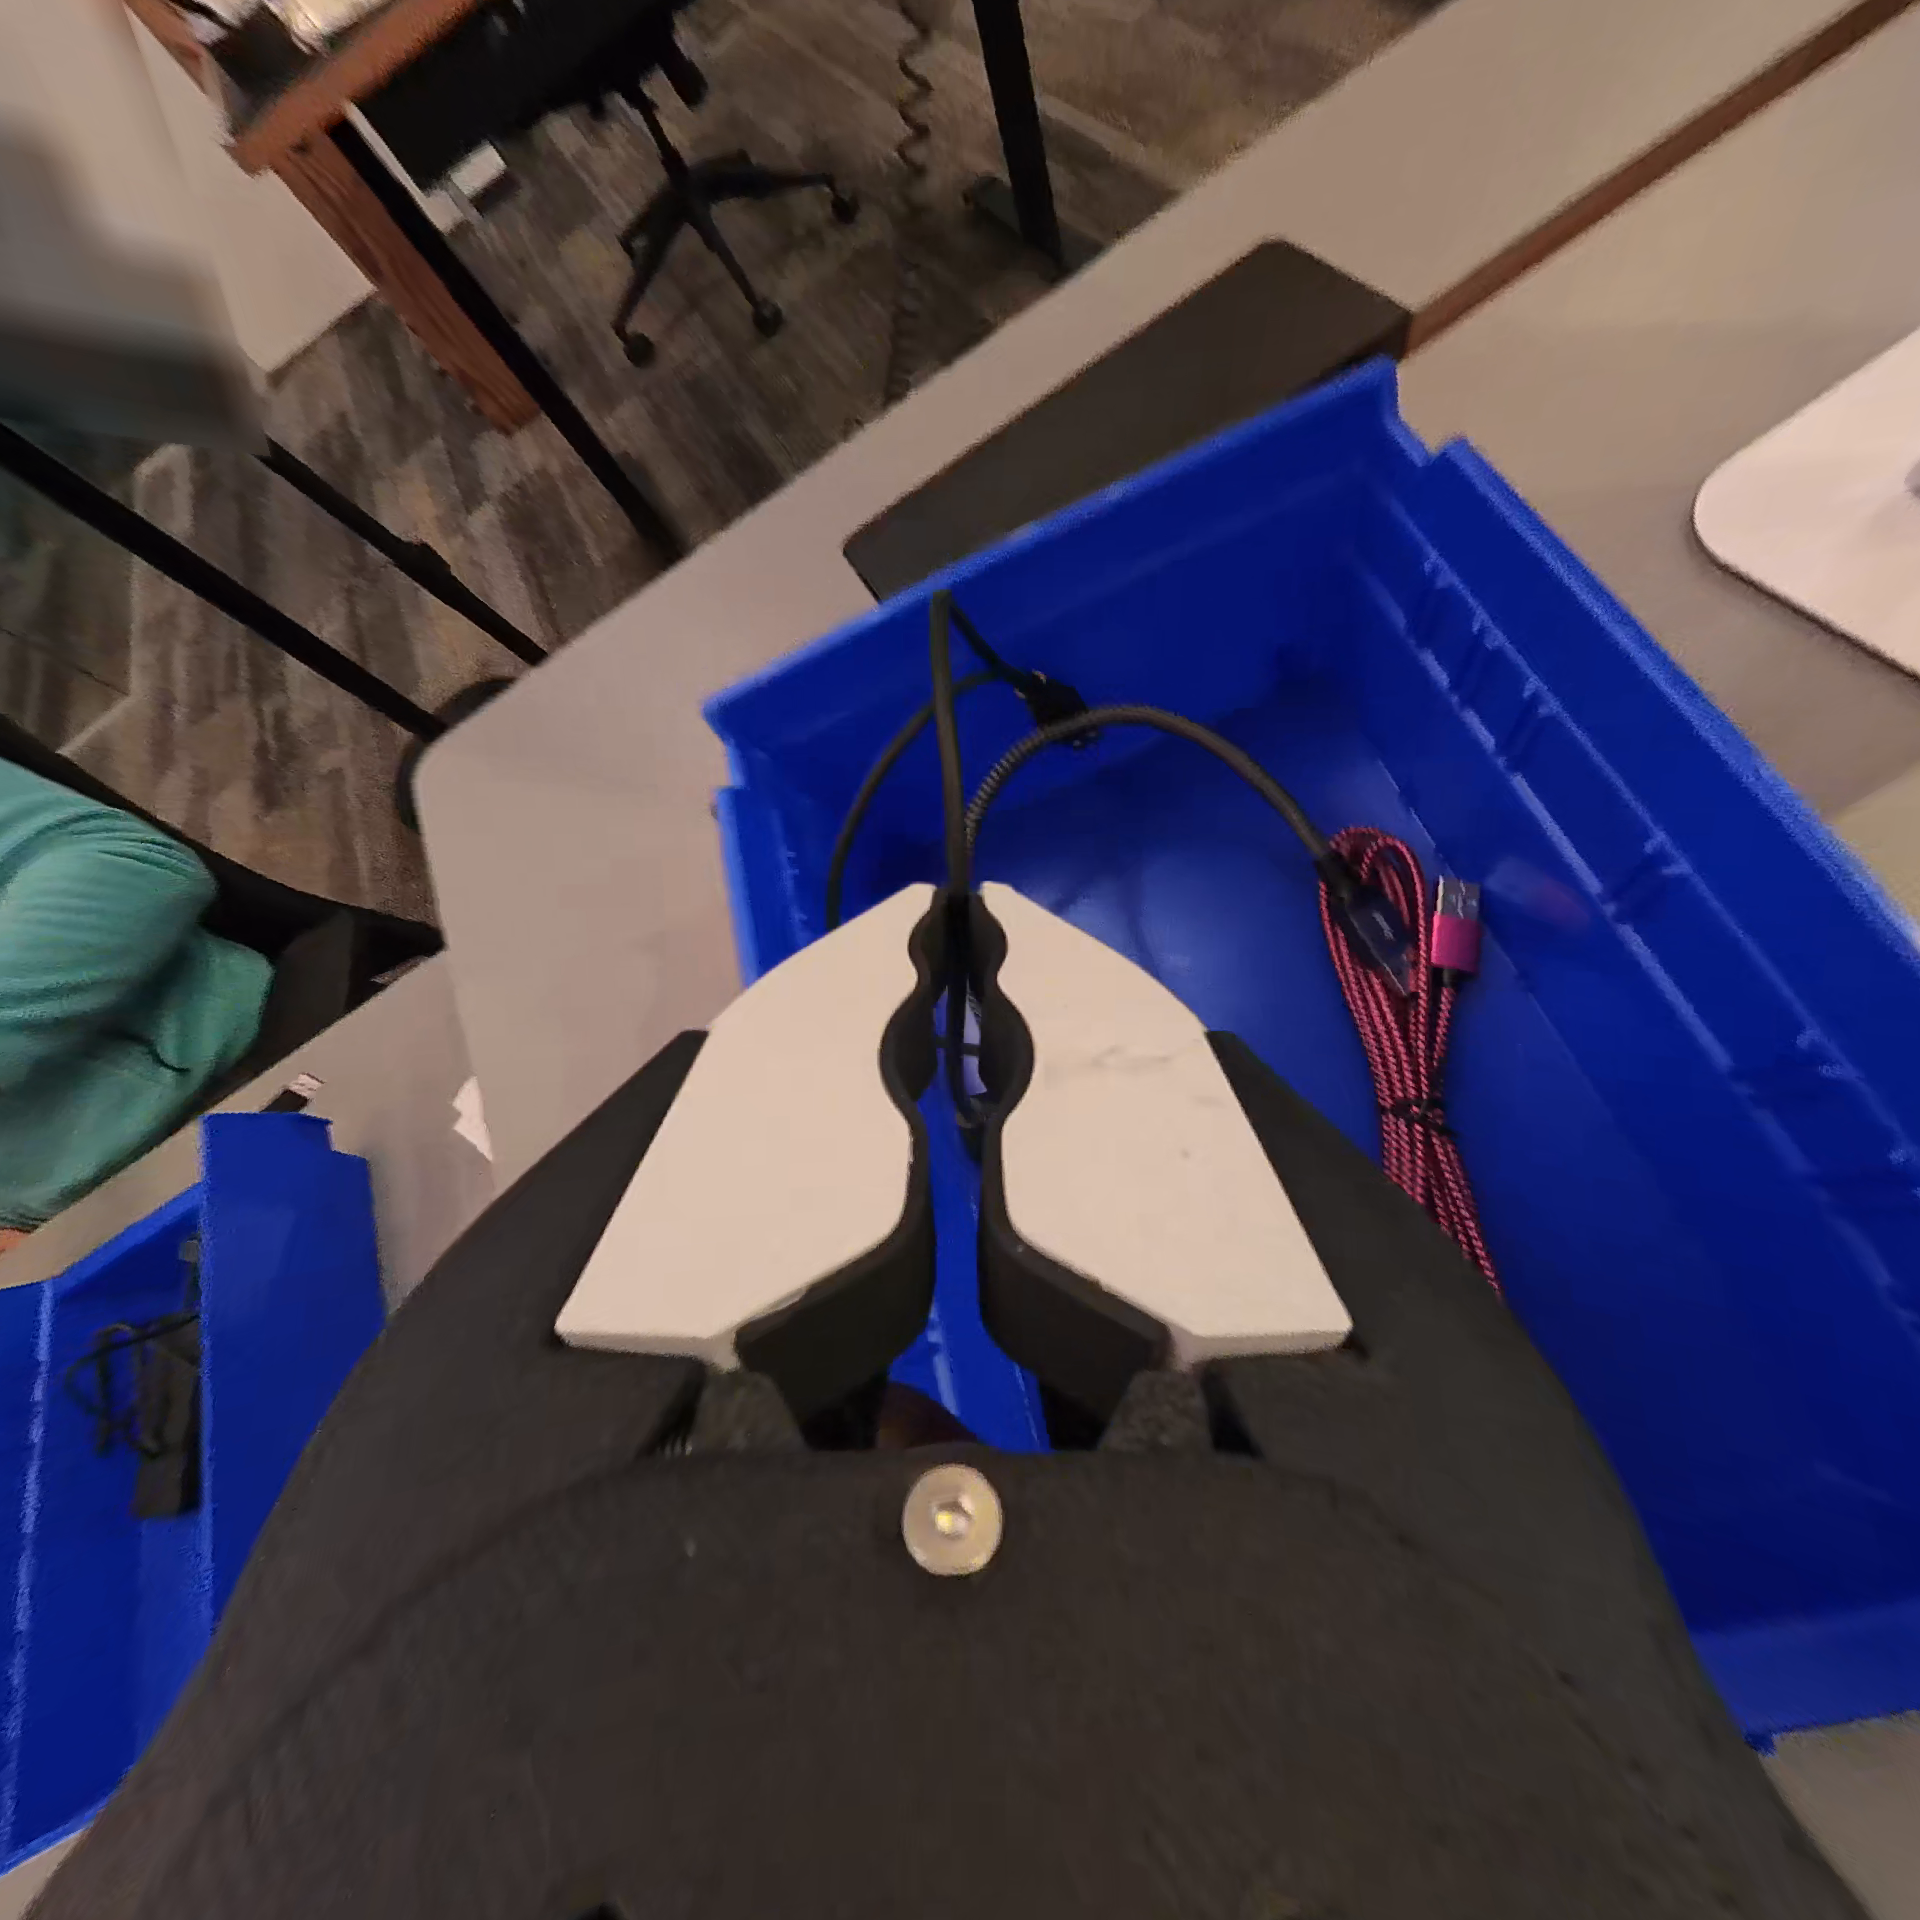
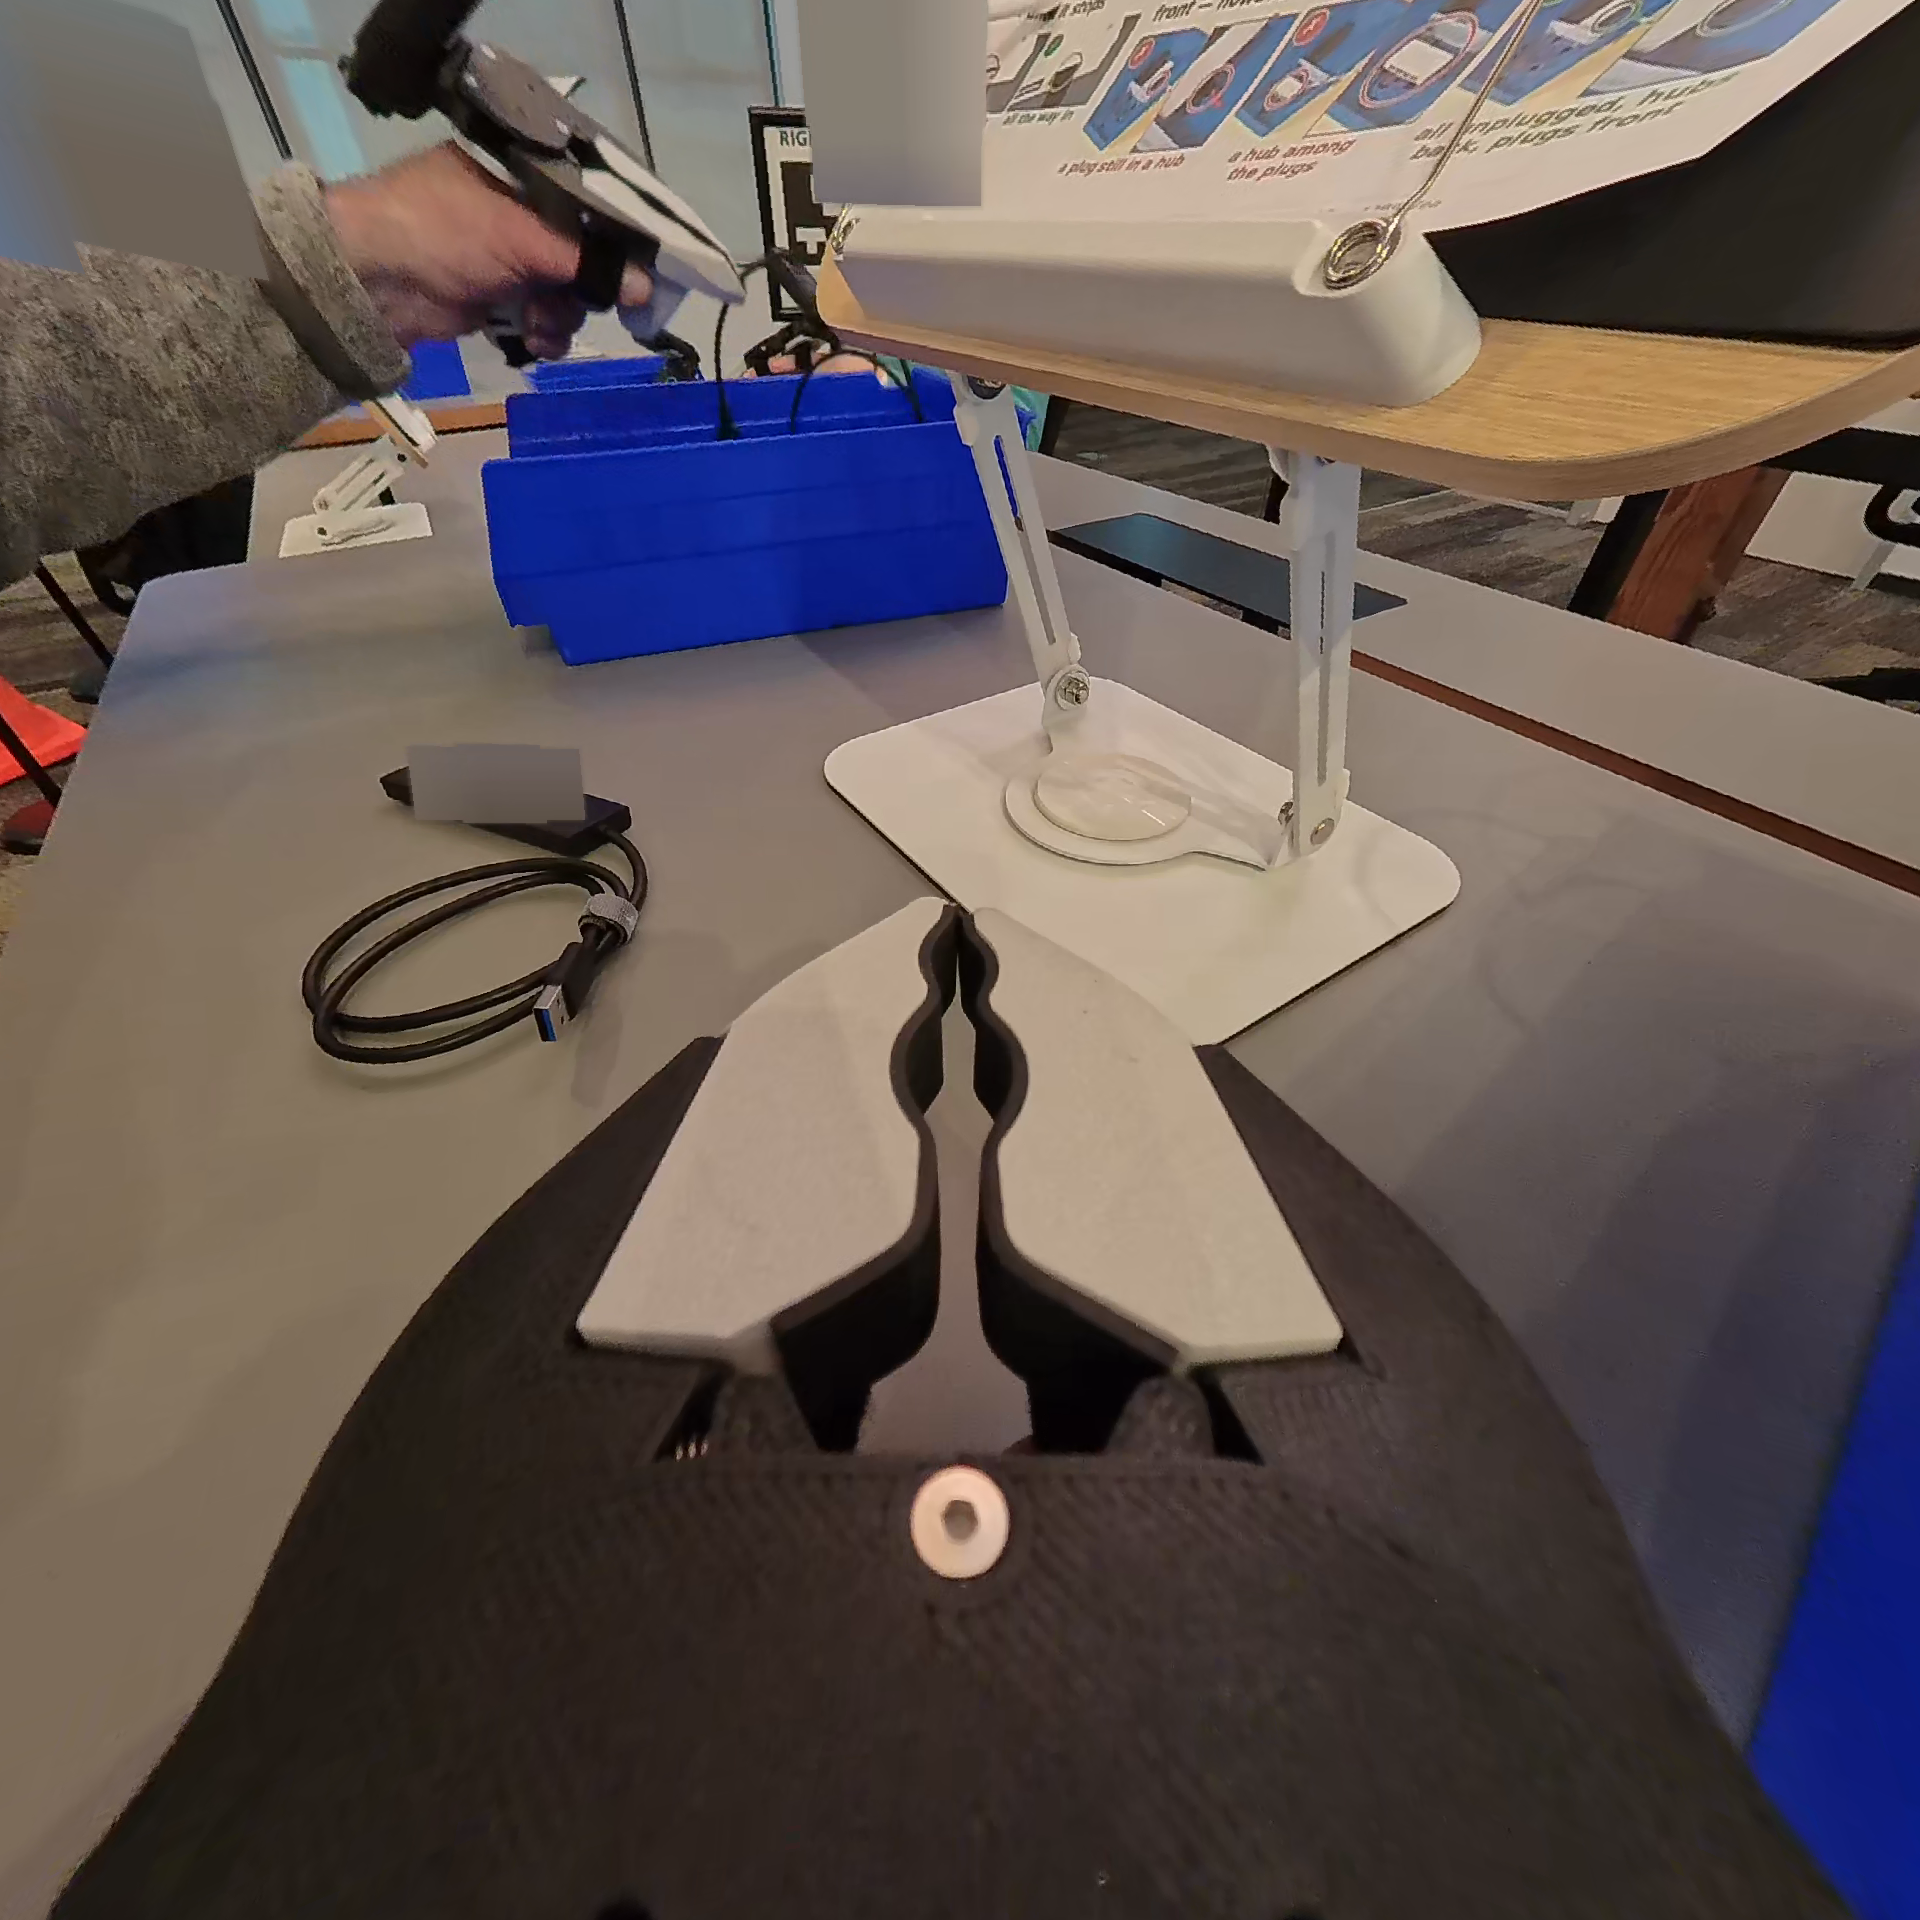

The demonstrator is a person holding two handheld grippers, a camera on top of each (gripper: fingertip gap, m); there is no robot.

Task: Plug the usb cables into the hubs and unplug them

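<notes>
My left gripper (image 1: 958, 894) is shut on a thin black cable (image 1: 942, 748) and holds it above a blue bin (image 1: 1558, 727). The cable rises from between the pads and loops back down into the bin. A coiled pink braided cable (image 1: 1392, 1039) with a pink USB plug (image 1: 1455, 925) lies in the same bin. In the right wrist view the left gripper (image 2: 717, 275), held by a hand, hovers over the blue bin (image 2: 748, 540) with the cable (image 2: 720, 364) hanging from it. My right gripper (image 2: 958, 914) is shut with nothing between its pads, low over the grey table. A black hub (image 2: 592, 816) with its coiled black cable (image 2: 457, 966) lies left of it.
A white stand base (image 2: 1195, 904) sits just beyond my right fingertips and carries a wooden shelf (image 2: 1558, 416) with an instruction sheet overhead. A second blue bin (image 1: 281, 1247) with black cables sits at the left. An office chair (image 1: 707, 208) stands beyond the table's edge.
</notes>
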